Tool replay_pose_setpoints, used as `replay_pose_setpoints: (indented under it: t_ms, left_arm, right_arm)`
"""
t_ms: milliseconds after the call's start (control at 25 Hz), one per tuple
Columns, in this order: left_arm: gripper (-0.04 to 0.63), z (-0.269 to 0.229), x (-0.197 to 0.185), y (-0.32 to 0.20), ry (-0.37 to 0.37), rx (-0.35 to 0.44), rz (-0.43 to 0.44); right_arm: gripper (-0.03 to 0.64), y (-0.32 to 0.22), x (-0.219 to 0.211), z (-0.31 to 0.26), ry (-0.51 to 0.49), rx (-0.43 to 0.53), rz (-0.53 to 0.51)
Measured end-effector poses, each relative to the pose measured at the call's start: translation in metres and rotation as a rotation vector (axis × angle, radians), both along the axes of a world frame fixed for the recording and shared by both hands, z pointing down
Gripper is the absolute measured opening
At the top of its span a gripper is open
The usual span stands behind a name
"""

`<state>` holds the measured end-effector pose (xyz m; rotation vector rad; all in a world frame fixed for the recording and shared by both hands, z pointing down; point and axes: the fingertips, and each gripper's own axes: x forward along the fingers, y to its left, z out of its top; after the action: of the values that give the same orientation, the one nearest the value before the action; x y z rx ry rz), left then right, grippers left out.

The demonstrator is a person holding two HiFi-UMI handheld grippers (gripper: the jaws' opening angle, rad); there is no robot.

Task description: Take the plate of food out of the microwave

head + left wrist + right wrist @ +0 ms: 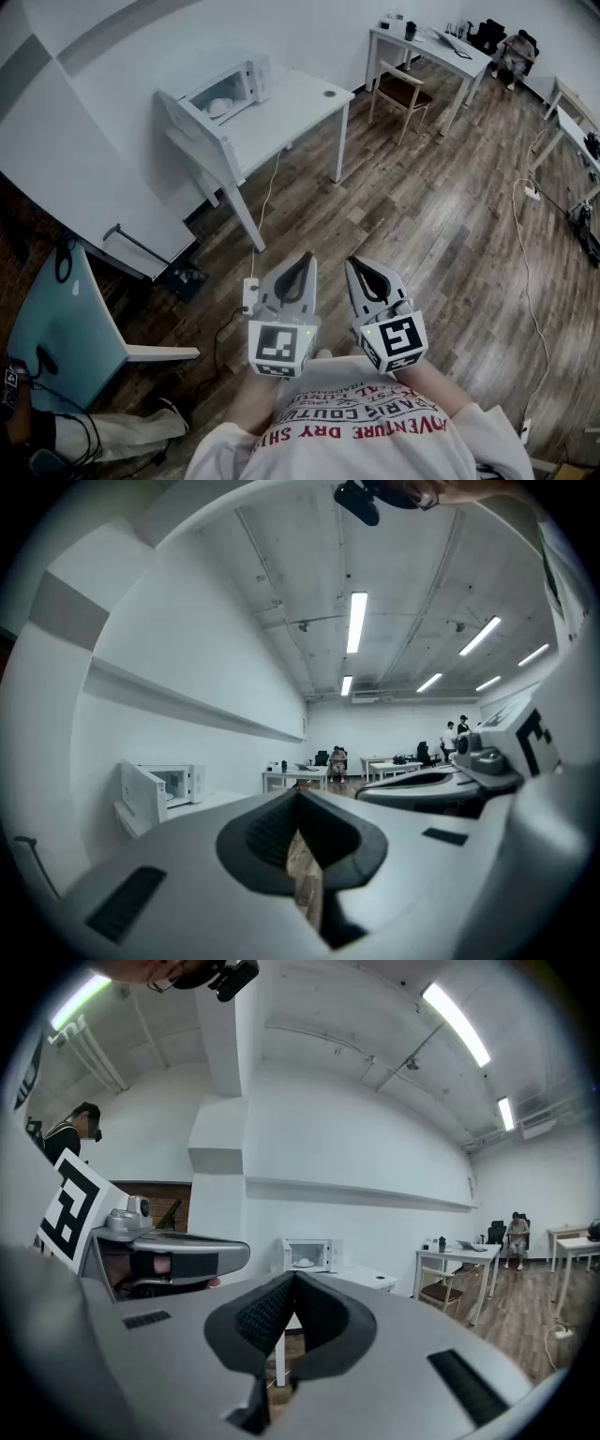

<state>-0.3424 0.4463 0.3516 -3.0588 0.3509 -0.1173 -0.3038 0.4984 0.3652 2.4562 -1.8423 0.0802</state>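
Note:
A white microwave (pixel 228 91) stands on a white table (pixel 300 108) at the far upper left, its door (pixel 192 134) swung open. Inside it sits a white plate (pixel 217 106) with pale food. The microwave (pixel 309 1254) and the plate (pixel 302 1262) also show small in the right gripper view, and the microwave (pixel 167 786) shows in the left gripper view. My left gripper (pixel 305 256) and right gripper (pixel 353 263) are side by side close to my chest, both shut and empty, far from the microwave. Their jaws point level toward the room.
A wooden chair (pixel 403 91) and a white desk (pixel 433 45) stand at the back right. Cables and a power strip (pixel 251 292) lie on the wood floor. A teal table (pixel 56 328) is at my left. People sit and stand far off (pixel 337 758).

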Motion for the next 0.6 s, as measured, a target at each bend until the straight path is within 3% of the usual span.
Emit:
replay_pose_setpoints:
  t_ms: [600]
  left_arm:
    - [0.006, 0.009, 0.010, -0.020, -0.019, -0.047, -0.018]
  right_arm:
    - [0.011, -0.015, 0.017, 0.002, -0.090, 0.052, 0.008]
